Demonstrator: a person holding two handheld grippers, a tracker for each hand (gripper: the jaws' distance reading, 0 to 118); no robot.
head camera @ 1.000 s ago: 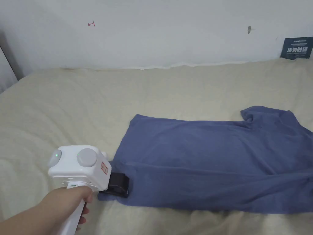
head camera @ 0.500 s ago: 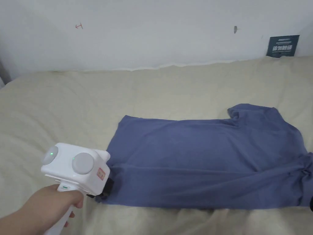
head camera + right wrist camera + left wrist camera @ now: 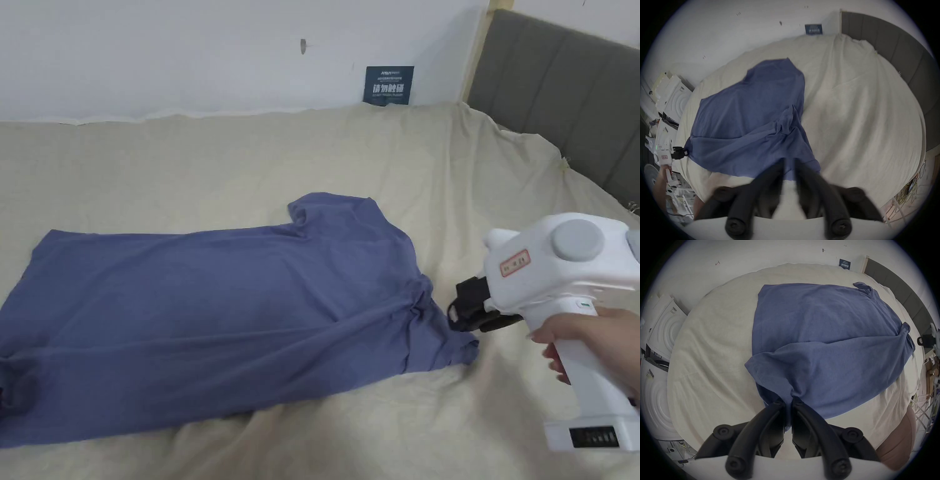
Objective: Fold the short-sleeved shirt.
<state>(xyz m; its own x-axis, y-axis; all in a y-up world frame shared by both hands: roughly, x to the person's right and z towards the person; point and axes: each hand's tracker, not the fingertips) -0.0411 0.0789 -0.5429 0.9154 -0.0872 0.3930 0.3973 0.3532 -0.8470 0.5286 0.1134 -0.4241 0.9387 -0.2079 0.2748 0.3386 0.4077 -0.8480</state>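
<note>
Left gripper (image 3: 788,400): jaws pinched together on the near-left hem corner of the shirt.
Shirt (image 3: 206,312): blue, short-sleeved, lying lengthwise across the cream bed sheet (image 3: 437,175), near edge partly doubled over, sleeve bunched at the right end.
Right gripper (image 3: 459,309): at the shirt's right sleeve; jaws slightly apart with cloth between them, grip unclear.
Hand (image 3: 594,340): holding its white handle.
Headboard (image 3: 562,87): grey, far right.
</note>
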